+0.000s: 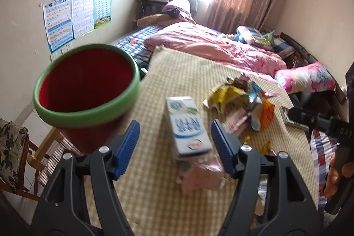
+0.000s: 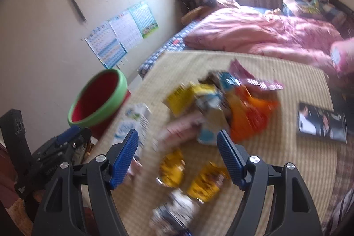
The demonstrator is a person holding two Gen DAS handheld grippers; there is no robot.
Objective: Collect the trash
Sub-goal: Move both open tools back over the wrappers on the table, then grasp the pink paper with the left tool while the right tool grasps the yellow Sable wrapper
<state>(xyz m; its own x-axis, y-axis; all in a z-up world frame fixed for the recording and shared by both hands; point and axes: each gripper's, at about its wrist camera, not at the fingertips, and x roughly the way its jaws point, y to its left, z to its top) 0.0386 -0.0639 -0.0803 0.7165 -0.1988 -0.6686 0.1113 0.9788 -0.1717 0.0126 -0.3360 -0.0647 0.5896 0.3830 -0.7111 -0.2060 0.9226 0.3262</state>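
Note:
A white and blue milk carton [image 1: 188,125] lies on the straw mat [image 1: 188,72]. My left gripper [image 1: 174,132] is open around it, and the pads are not pressing on it. A red bucket with a green rim [image 1: 86,90] stands at the mat's left edge, tilted toward me. Further right is a pile of wrappers [image 1: 243,103] in yellow, orange and blue. In the blurred right wrist view, my right gripper [image 2: 178,141] is open above a pink wrapper [image 2: 177,130] and small yellow packets [image 2: 172,169]. The carton [image 2: 135,123] is by its left finger, and the bucket [image 2: 99,99] further left.
The mat covers the near part of a bed. A pink quilt [image 1: 210,43] and a flowered pillow [image 1: 307,77] lie behind it. A dark book [image 2: 320,123] rests on the mat's right side. A wooden chair [image 1: 13,147] stands by the left wall. A person's hand [image 1: 336,176] holds the other tool.

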